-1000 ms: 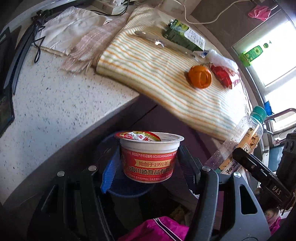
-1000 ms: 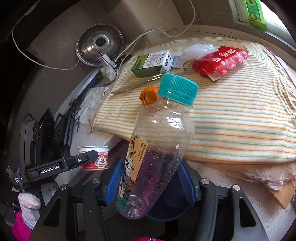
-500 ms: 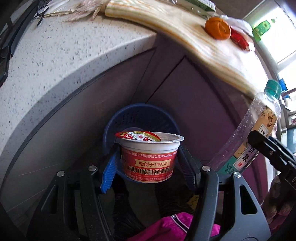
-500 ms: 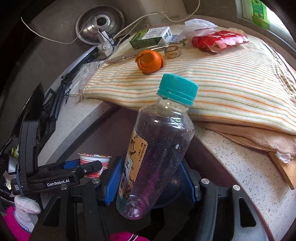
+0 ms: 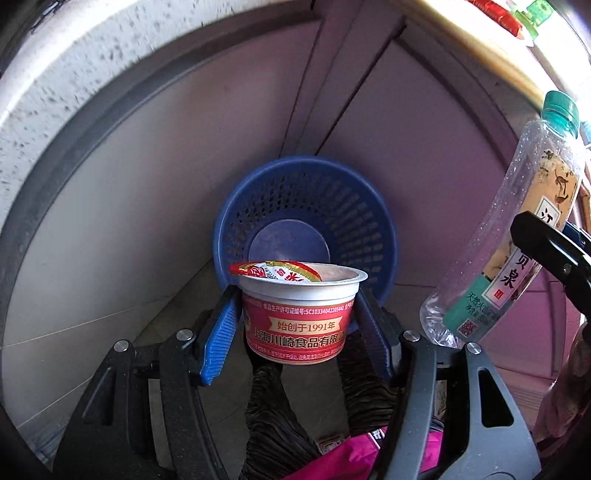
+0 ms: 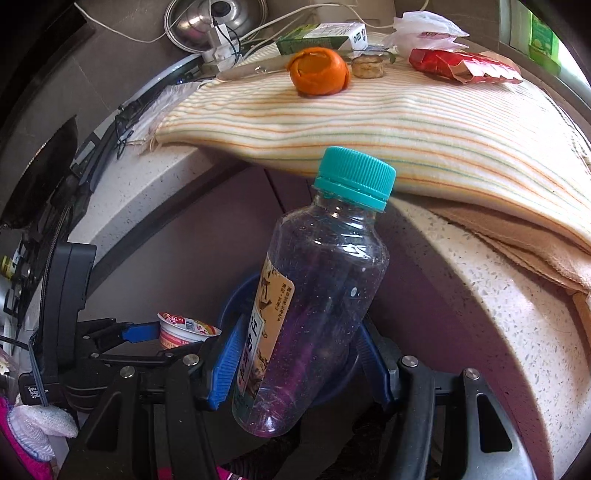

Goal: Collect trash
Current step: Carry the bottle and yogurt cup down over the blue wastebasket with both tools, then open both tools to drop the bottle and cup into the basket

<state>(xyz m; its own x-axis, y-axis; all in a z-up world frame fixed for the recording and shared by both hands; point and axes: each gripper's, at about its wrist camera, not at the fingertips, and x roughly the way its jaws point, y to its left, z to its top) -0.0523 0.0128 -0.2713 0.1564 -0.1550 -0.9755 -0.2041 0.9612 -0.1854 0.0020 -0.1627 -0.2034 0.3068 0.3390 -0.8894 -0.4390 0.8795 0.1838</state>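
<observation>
Red cup [image 5: 295, 321] with white rim and peeled-back lid, squeezed between the blue pads of the left gripper [image 5: 295, 325]. Held upright, right above the near edge of the blue bin [image 5: 306, 192]. Bin on the floor, tucked against the purple cupboard [image 5: 424, 147] under the counter [image 5: 74, 74]. Nothing seen inside the bin, only its round bottom.

Clear bottle [image 6: 317, 288] with teal cap [image 6: 354, 177] and tan label, gripped low on its body by the right gripper [image 6: 299, 358]. Tilted, cap leaning up and to the right, bottom end poking down past the pads. A bit of the blue bin peeking out behind the bottle. Same bottle at the right edge of the left view, just beside the cup, not touching it.

Up on the counter, well apart from both grippers: striped cloth [image 6: 369, 118] hanging over the edge, with an orange peel [image 6: 317, 70], a small round brown thing [image 6: 369, 66], a red wrapper [image 6: 461, 66], a green and white carton [image 6: 321, 37] and a white bag [image 6: 424, 26] lying on it. Pot lid [image 6: 207, 18] and wires at the back.

Pink sleeve [image 5: 351, 458] low in the left view.
</observation>
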